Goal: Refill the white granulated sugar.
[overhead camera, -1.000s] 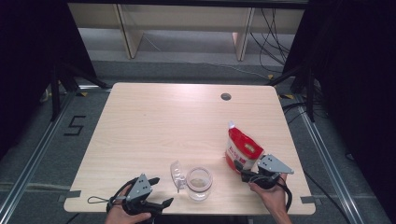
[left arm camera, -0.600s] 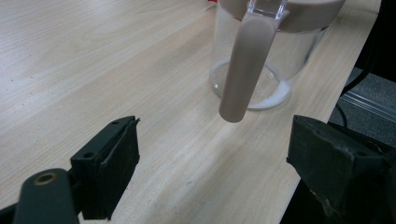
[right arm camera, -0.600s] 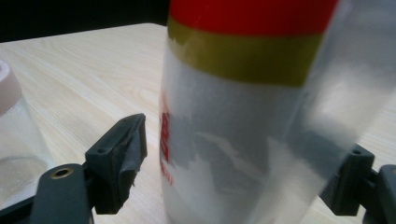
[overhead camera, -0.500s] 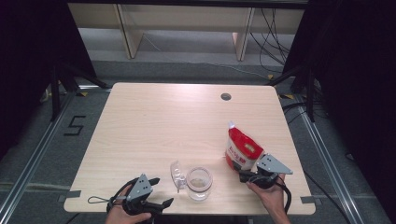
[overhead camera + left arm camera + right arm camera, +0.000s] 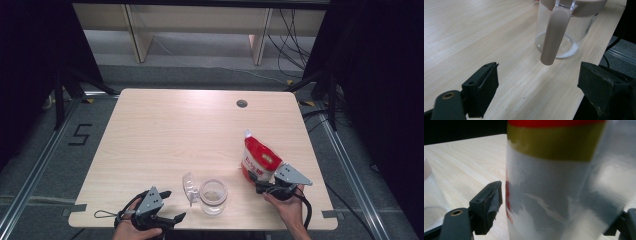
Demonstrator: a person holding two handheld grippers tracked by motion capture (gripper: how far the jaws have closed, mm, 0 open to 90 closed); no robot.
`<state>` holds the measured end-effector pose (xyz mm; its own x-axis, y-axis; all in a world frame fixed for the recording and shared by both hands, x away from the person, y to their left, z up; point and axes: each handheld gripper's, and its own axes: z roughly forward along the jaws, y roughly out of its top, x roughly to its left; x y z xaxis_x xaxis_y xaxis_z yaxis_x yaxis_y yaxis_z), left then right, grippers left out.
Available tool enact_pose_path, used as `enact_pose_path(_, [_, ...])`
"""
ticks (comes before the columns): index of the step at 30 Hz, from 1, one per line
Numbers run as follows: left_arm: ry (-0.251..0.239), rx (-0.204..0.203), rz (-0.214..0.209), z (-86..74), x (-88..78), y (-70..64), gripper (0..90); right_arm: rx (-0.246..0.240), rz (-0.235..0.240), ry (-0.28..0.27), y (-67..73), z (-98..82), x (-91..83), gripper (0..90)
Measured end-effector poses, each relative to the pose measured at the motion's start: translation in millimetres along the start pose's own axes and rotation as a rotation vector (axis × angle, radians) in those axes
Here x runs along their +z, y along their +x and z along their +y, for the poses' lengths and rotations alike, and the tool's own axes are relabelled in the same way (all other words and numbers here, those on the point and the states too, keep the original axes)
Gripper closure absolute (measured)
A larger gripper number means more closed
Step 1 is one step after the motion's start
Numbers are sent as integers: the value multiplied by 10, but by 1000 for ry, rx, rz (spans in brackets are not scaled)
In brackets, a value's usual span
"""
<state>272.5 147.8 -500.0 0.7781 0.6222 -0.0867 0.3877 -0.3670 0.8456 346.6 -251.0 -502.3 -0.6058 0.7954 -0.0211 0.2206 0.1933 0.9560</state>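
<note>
The red-and-white refill pouch (image 5: 260, 160) stands upright on the counter (image 5: 175, 130) between the jaws of the right gripper (image 5: 256, 180); in the right gripper view its clear lower body, with a yellow band and red above, sits between the two black jaws, the left jaw just beside its wall with a thin gap showing and the right jaw half hidden behind it, so I cannot tell whether the jaws are clenched on it or only set around it. The pouch's spout points up and nothing shows it tipped toward anything. To the left of those jaws stands a clear glass jar (image 5: 213, 196) with a little white powder in its bottom, its hinged lid (image 5: 189, 182) swung open to the side. The left gripper (image 5: 170, 207) rests low at the near edge of the counter, jaws released and spread wide with nothing between them; in the left gripper view the jar (image 5: 564, 32) stands ahead of and between the jaws, well clear of both, with its beige latch strap (image 5: 554, 35) hanging down the front. Judging from this, the work looks like filling the jar from the pouch: the jar is already open and barely filled, the pouch is at hand, and lifting, carrying over, tilting to pour and closing the lid all seem left to do.
</note>
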Motion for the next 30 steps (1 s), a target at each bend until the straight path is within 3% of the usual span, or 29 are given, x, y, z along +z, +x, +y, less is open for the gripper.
enact_pose_path(4, [-9,-2,-6,-4,11,-1,161,-24,-6,-19,-19,-3,13,224])
enact_pose_path(7, [-6,-5,-5,-3,13,-8,161,4,16,-27,-6,-18,30,234])
enact_pose_path(9, [-7,-7,-6,-3,13,-9,161,-11,10,-25,-14,-23,34,236])
enact_pose_path(11, [-7,-5,-7,-4,12,-8,161,10,10,-21,-4,-30,34,242])
enact_pose_path(14, [9,8,1,-4,5,1,161,1,12,-26,-13,-39,37,254])
enact_pose_path(16, [-1,-4,-4,-5,11,-10,161,23,12,-17,1,-45,35,263])
enact_pose_path(17, [5,7,-6,-2,8,-8,161,3,18,-18,-10,-44,37,263])
enact_pose_path(26, [4,8,-8,-4,10,-10,161,-8,27,-26,-45,-49,58,302])
enact_pose_path(27, [7,10,-7,-5,10,-8,161,27,15,-27,-10,-56,55,303])
enact_pose_path(30, [4,9,-12,-5,16,-14,161,23,19,-25,-19,-58,57,309])
